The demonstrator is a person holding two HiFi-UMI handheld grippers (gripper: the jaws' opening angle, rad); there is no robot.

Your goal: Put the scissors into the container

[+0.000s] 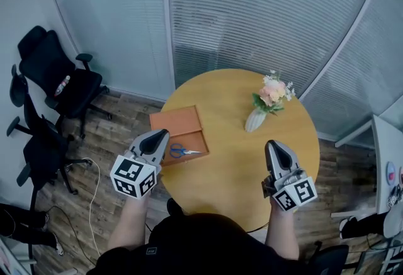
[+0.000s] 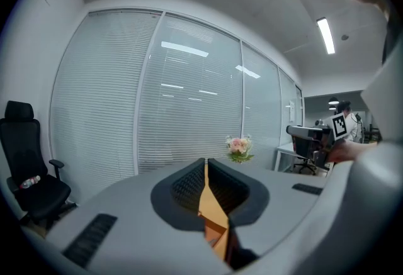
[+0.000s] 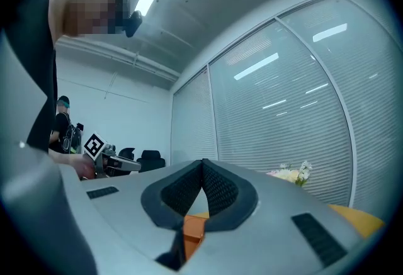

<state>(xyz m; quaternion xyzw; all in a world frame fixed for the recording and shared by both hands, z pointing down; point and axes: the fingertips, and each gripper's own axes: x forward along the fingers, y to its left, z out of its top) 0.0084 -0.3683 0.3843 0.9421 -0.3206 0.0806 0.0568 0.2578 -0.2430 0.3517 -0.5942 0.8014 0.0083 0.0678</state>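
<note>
The blue-handled scissors (image 1: pixel 182 152) seem to lie inside the orange container (image 1: pixel 176 121) on the table (image 1: pixel 252 173) already. The left hand-held gripper (image 1: pixel 162 134) and right hand-held gripper (image 1: pixel 272 143) are both closed and hold nothing. The job looks done, so next they likely just need to move away.

Round table (image 1: pixel 245 170), flower vase (image 1: pixel 255 120), office chairs (image 1: pixel 58 80)

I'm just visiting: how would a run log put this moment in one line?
left gripper: shut, empty | right gripper: shut, empty | scissors: lying in orange container | flower vase: upright on round table
</note>
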